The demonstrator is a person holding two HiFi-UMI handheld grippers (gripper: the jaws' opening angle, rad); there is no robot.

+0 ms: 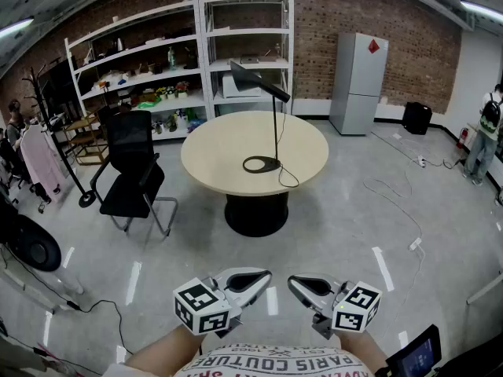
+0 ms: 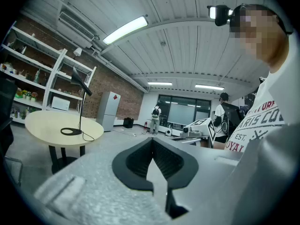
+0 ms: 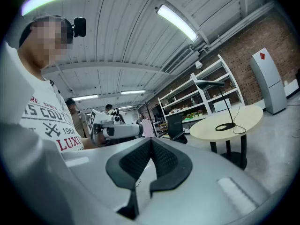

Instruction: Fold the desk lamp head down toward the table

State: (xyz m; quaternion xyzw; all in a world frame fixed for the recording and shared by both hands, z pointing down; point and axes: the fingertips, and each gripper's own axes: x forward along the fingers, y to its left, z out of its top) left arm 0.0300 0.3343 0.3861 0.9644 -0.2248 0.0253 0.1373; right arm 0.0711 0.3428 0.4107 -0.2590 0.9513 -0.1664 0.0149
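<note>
A black desk lamp (image 1: 275, 124) stands on the round beige table (image 1: 212, 159) several steps ahead. It has a ring base (image 1: 262, 164), a thin upright stem and a raised head (image 1: 259, 81) that slants up to the left. Both grippers are held close to my body, far from the lamp. My left gripper (image 1: 266, 276) and right gripper (image 1: 292, 283) are shut and empty, tips pointing toward each other. The lamp (image 2: 79, 104) shows at the left in the left gripper view, beyond the shut left gripper (image 2: 153, 139). In the right gripper view the lamp (image 3: 227, 107) stands at the right, past the right gripper (image 3: 151, 139).
A black office chair (image 1: 130, 171) stands left of the table. White shelves (image 1: 181, 53) and a grey fridge (image 1: 360, 83) line the brick wall behind it. A coat rack (image 1: 47, 132) is at far left. Cables (image 1: 397, 203) lie on the floor at right, near a person (image 1: 483, 140).
</note>
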